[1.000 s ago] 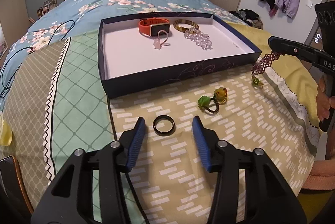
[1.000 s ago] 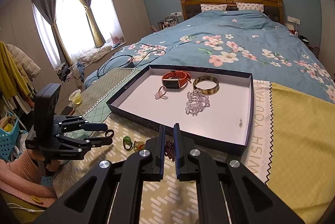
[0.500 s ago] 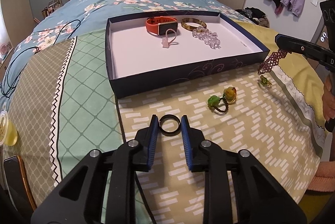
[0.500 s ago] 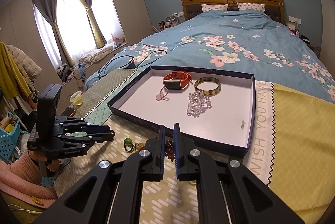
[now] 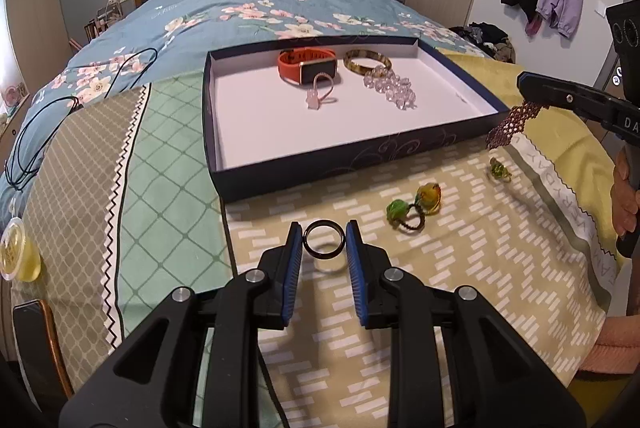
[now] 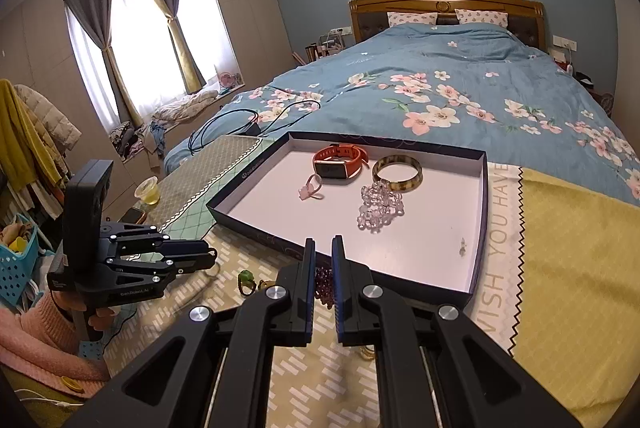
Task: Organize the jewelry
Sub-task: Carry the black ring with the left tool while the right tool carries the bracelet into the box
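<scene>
My left gripper (image 5: 324, 242) is shut on a black ring (image 5: 324, 245) and holds it just above the bedspread; it also shows in the right wrist view (image 6: 208, 256). My right gripper (image 6: 323, 248) is shut on a dark red beaded bracelet (image 6: 324, 286), which hangs near the tray's right corner in the left wrist view (image 5: 514, 122). The dark blue tray (image 5: 344, 156) holds an orange watch (image 5: 306, 66), a brown bangle (image 5: 366, 62), a clear bead bracelet (image 5: 394, 90) and a pink ring (image 5: 318, 96).
Green and yellow bead hair ties (image 5: 414, 206) and a small green piece (image 5: 499, 170) lie on the bedspread in front of the tray. A black cable (image 5: 44, 124) lies on the bed at left. A cup (image 5: 16, 254) and a phone (image 5: 36, 344) sit at far left.
My left gripper closed on the black ring and lifted it slightly off the bedspread. My right gripper stayed shut on the beaded bracelet and moved slightly toward the tray.
</scene>
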### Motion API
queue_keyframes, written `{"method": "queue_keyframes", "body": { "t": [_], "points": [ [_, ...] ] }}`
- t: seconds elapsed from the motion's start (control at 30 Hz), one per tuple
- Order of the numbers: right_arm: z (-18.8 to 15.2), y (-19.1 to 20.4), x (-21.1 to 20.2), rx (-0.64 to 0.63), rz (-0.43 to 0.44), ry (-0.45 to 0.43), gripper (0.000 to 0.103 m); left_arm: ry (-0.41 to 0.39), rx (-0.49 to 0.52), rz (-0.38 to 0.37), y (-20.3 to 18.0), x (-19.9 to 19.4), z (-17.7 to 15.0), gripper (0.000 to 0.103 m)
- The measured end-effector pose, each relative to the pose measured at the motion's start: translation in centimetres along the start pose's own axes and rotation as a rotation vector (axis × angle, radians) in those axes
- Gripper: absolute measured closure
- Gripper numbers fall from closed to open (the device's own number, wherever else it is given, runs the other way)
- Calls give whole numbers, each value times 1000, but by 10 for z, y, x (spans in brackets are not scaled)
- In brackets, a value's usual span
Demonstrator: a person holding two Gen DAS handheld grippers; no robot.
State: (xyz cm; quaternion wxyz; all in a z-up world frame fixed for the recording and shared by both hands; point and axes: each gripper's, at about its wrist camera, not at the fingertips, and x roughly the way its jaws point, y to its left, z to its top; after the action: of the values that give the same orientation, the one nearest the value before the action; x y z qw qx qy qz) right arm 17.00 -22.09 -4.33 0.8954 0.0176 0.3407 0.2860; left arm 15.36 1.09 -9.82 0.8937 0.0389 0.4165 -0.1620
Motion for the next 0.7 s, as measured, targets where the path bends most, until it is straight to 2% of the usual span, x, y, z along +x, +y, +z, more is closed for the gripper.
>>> {"method": "queue_keyframes", "body": {
  "t": [0.7],
  "points": [
    [26, 4, 1, -55, -2, -28, 97, -102, 13, -15, -7, -20, 31, 80]
  ]
}}
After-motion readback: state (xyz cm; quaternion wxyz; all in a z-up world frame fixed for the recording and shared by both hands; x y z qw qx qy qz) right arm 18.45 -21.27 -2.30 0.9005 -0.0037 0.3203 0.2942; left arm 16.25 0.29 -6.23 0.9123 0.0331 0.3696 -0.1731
